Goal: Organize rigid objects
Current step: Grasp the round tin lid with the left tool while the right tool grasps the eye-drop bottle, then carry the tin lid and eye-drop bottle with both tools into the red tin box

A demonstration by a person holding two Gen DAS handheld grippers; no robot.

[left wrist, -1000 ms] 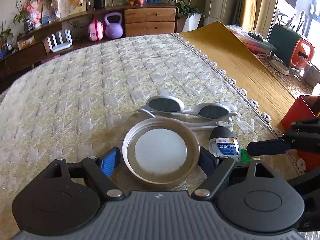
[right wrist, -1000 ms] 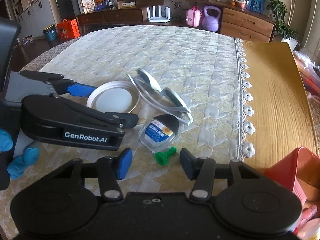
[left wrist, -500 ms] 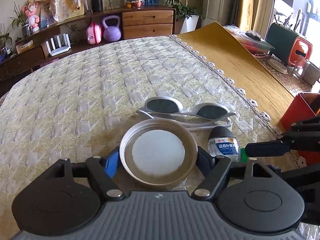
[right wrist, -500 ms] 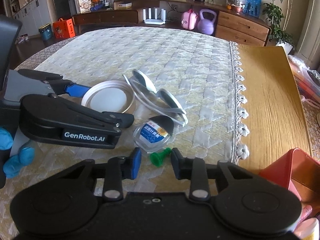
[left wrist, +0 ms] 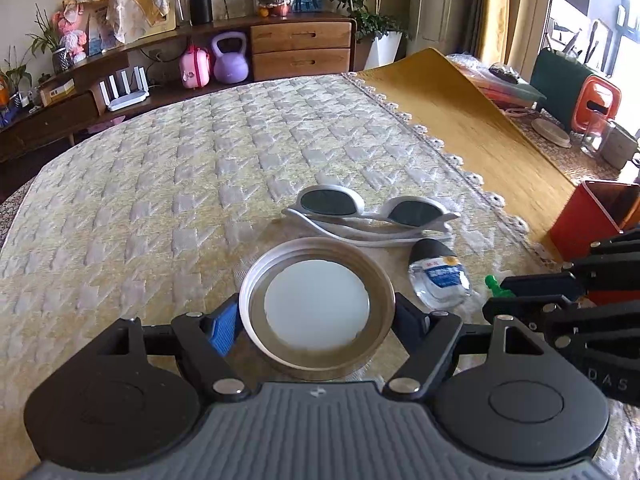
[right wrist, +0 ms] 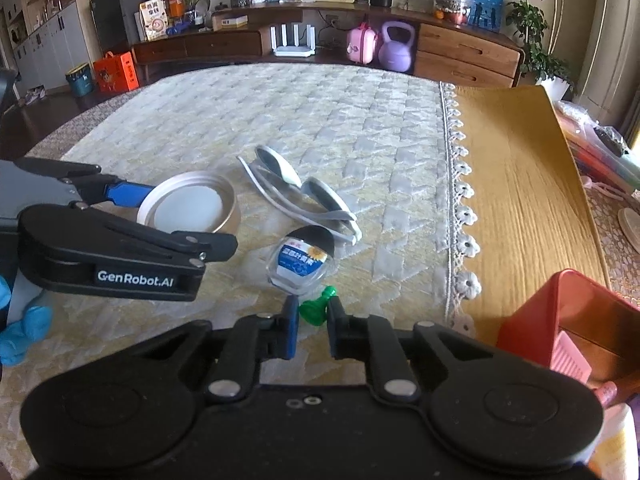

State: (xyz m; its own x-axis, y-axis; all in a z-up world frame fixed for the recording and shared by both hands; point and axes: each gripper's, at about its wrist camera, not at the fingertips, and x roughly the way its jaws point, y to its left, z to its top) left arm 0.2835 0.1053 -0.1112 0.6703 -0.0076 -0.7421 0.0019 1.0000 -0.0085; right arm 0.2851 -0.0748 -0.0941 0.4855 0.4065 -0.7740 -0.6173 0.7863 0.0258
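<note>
Now left gripper (left wrist: 316,320) clamps the lid (left wrist: 317,307); right gripper (right wrist: 313,314) pinches the green peg (right wrist: 316,307)

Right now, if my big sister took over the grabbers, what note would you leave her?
Left gripper: fingers shut on the round metal lid, lid at the cloth.
Right gripper: fingers closed on the small green peg.
On the quilted tablecloth: white sunglasses and the little blue-label bottle, both loose.
Red bin sits at the right edge.
Done: two items gripped. Left: move both, then the sunglasses and bottle; the bin looks the likely place.
</note>
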